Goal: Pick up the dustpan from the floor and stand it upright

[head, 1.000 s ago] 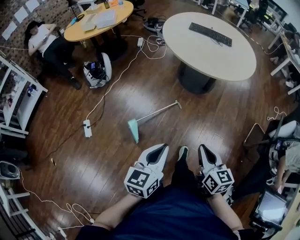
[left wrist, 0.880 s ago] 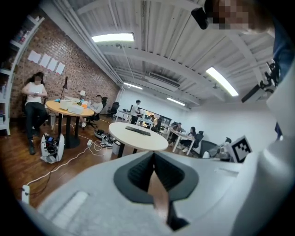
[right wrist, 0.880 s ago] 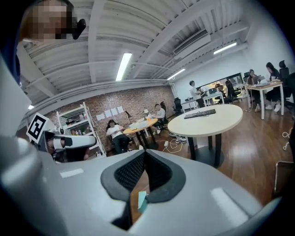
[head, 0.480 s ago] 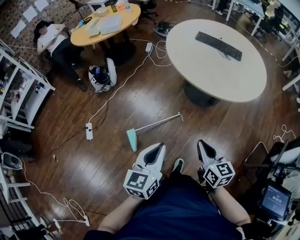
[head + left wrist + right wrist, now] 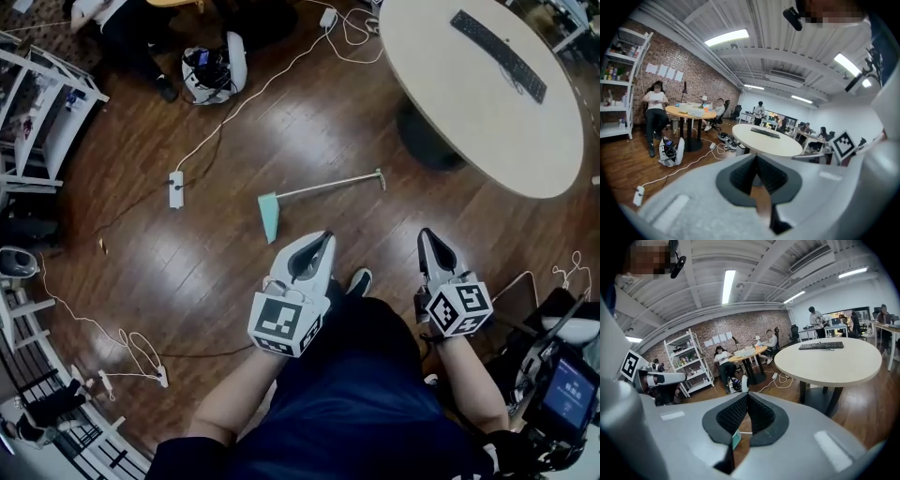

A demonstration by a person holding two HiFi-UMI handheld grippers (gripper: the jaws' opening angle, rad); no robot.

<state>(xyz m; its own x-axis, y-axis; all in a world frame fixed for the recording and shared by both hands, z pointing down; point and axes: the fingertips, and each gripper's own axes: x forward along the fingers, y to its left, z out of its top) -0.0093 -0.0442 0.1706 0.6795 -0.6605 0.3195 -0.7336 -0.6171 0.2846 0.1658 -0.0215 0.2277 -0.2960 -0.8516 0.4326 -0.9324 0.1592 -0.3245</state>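
Your left gripper [image 5: 322,236] has its dark ribbed fingers [image 5: 740,176] clenched together on nothing, and your right gripper [image 5: 427,234] matches it, pads pressed shut and empty. Both smooth white shells hang over the glossy brown plank floor [image 5: 216,281], with your shoe [image 5: 359,280] between them. Just ahead of the left fingers, slightly to their left, the dustpan [image 5: 269,216] lies flat: a teal wedge-shaped pan with a thin pale rod handle running off to the right, ending ahead of the gap between the two grippers. Further left of the left fingers lies a white power strip [image 5: 174,189]. Beyond the right fingers stands the round, smooth cream counter [image 5: 469,103] carrying a black keyboard [image 5: 497,42]
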